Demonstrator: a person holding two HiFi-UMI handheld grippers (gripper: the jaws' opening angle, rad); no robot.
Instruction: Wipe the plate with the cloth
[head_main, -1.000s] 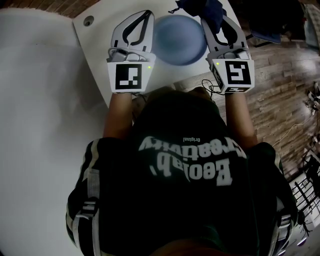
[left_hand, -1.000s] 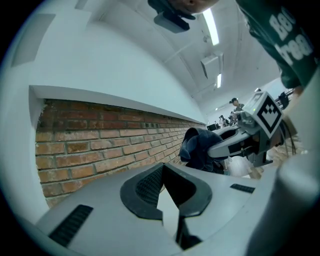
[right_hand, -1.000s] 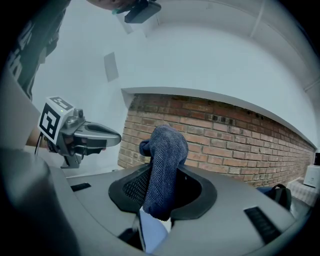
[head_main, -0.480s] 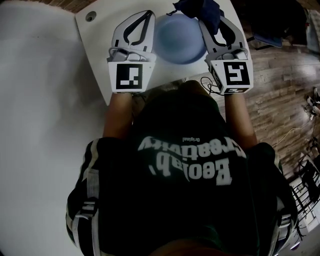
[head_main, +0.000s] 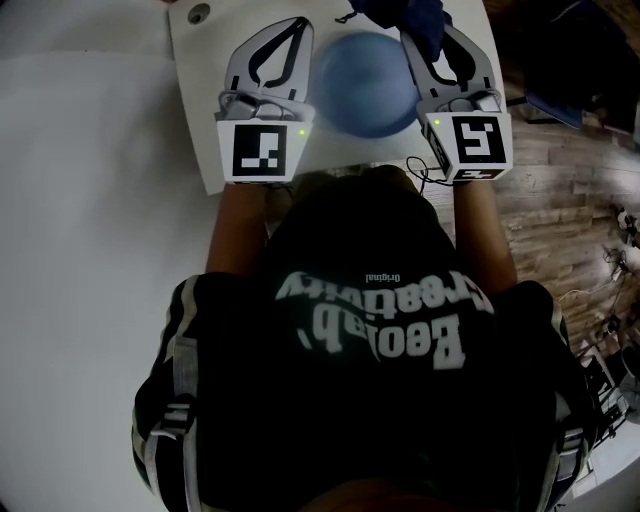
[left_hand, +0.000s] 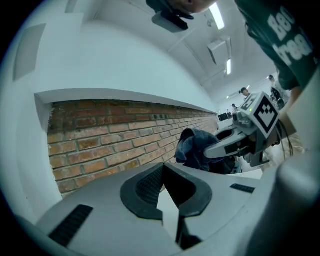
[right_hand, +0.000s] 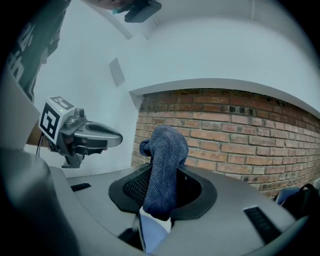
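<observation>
Finding the blue plate (head_main: 365, 85) flat on the white surface (head_main: 200, 90), close to its near edge and flanked by both tools. Pinching a dark blue cloth (right_hand: 165, 155) with the right hand-held gripper (right_hand: 161, 175), jaws clamped on its middle, one fold standing up past the tips and the lower end hanging back between the jaws. Holding the left hand-held gripper (head_main: 292, 24) pressed together on nothing, just beside the plate's left rim.

Placing the plate to the left of the right hand-held gripper and somewhat nearer the body than the cloth, right rim close under that gripper's inner finger. Probably calls for a short move inward and down to lay the fabric on the dish. Being round, offers no long axis to line up with. Judging the right side nearer to the job, as bearer of the cloth, and the left well set to steady the rim if needed. Cannot tell whether cloth and plate touch.

Beyond: red brick wall (right_hand: 240, 135) behind the surface, pale wall above it, ceiling strip lights (left_hand: 217, 15), wooden floor (head_main: 570, 170) off to the right.
</observation>
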